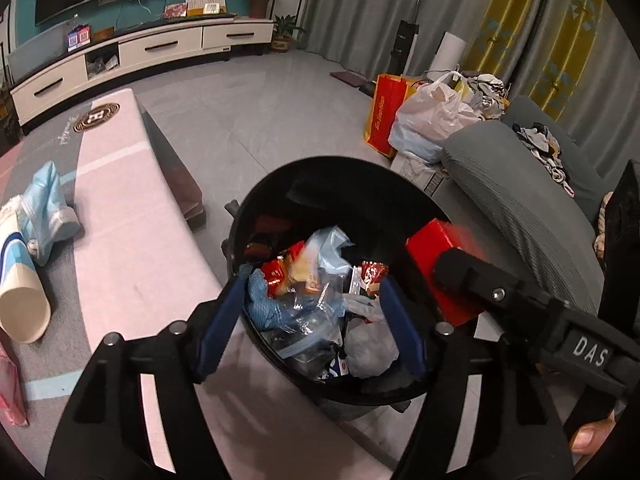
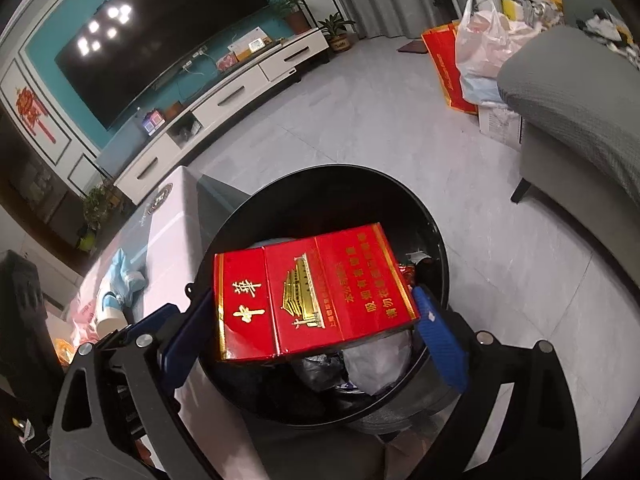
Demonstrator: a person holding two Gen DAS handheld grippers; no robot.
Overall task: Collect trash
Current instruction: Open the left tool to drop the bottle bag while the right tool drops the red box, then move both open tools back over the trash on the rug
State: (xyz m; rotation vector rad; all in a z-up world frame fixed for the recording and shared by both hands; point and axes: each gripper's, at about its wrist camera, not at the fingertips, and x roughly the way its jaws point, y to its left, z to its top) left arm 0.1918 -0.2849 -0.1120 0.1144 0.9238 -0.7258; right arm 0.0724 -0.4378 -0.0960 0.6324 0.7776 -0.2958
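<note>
Black bin [image 1: 404,380] stood on the floor between the pale table [image 1: 168,264] and the grey sofa [image 1: 516,208], already well filled with wrappers, clear bags and a grey wad. Main risk, as judged: the load sat high, so anything dropped flat could ride on top and slide out over the rim. Right gripper [image 2: 316,320] held the red carton [image 2: 316,292] crosswise over the bin mouth, blue fingers [image 2: 440,344] pinching its two ends. The carton was wide, nearly as wide as the opening; released level, it might bridge the heap or catch the rim rather than sink, and a tilt toward the sofa side could tip it to the floor. Left gripper [image 1: 316,320] hung over the near side of the bin, fingers [image 1: 404,340] spread with nothing between them, only rubbish showing below. The two tools were close; in the left view the right one crossed just beside the left's finger, so a careless swing might knock them together and jar the carton loose. On the table a paper cup [image 1: 20,308] and a pale blue wrapper [image 1: 48,208] lay uncollected; the cup lay on its side and could roll if bumped.
</note>
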